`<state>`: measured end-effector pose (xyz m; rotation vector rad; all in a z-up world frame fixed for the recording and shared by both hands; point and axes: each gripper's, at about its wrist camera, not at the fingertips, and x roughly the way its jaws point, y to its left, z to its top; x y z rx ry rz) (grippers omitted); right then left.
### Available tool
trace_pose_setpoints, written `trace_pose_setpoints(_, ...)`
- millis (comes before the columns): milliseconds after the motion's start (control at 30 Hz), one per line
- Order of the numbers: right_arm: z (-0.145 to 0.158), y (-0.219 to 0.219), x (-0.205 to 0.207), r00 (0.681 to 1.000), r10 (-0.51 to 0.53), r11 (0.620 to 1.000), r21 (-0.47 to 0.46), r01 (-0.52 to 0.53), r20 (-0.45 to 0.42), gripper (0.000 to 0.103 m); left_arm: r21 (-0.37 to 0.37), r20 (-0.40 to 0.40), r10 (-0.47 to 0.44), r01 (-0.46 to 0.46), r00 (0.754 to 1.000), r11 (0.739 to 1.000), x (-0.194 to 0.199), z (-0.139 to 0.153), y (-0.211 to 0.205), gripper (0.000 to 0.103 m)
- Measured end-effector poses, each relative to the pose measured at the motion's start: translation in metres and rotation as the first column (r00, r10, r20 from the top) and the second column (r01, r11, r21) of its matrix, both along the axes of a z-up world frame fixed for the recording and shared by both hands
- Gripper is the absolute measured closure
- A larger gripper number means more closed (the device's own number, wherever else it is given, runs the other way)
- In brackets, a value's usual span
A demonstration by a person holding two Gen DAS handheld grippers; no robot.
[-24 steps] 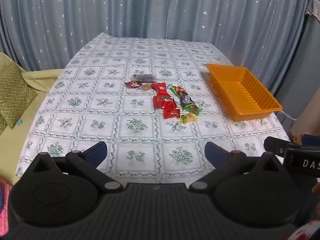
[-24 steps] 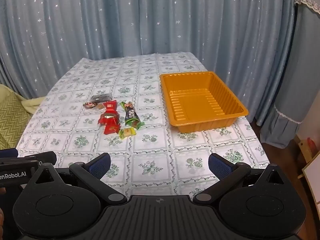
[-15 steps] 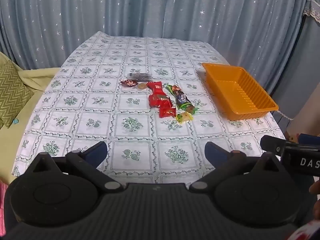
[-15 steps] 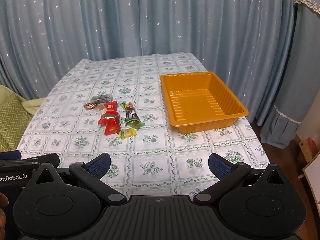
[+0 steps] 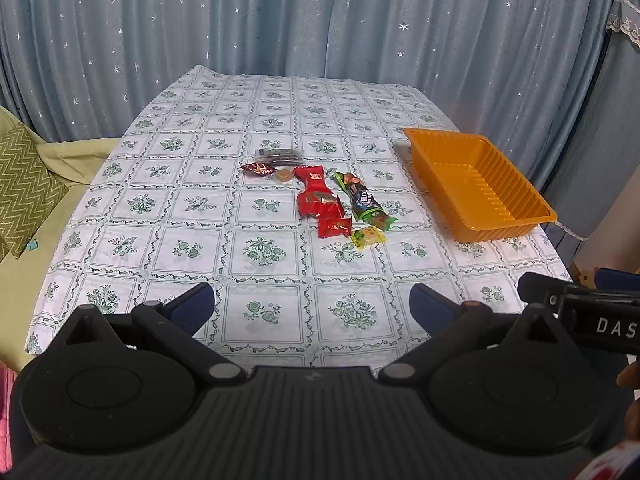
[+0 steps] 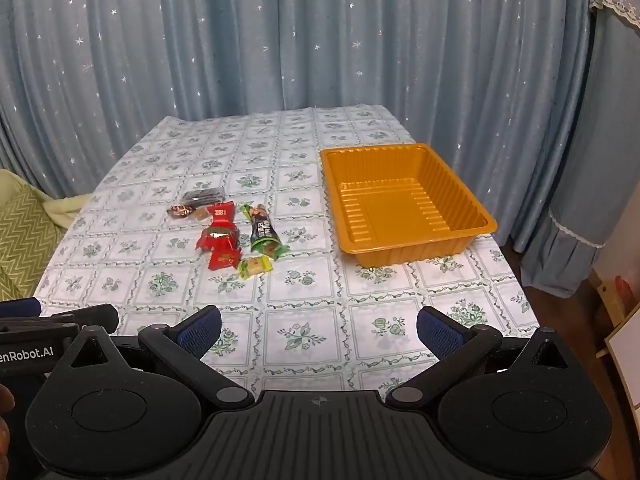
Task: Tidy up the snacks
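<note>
Left wrist view: from the table's [image 5: 120, 240] near edge, left of centre, facing forward along the left gripper [image 5: 312, 308] toward the curtain [image 5: 280, 20], well back from the snack cluster [image 5: 324, 204]

Right wrist view: from the same near edge, further right, along the right gripper [image 6: 319, 330], orange tray [image 6: 464, 204] almost straight ahead

Shared by both: tablecloth, snacks, tray, curtain, and a sliver of the other gripper at the side
</note>
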<state>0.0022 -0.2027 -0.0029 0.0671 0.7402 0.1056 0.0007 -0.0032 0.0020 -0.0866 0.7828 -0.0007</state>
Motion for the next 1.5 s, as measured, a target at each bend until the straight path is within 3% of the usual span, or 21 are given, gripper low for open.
trace_pose_setpoints(1500, -0.0014, -0.0040, 0.0013, 1.000, -0.006, 1.000, 0.000, 0.006, 0.000, 0.000, -0.002, 0.004, -0.002, 0.002, 1.000, 1.000, -0.0010, 0.0014, -0.0025, 0.000)
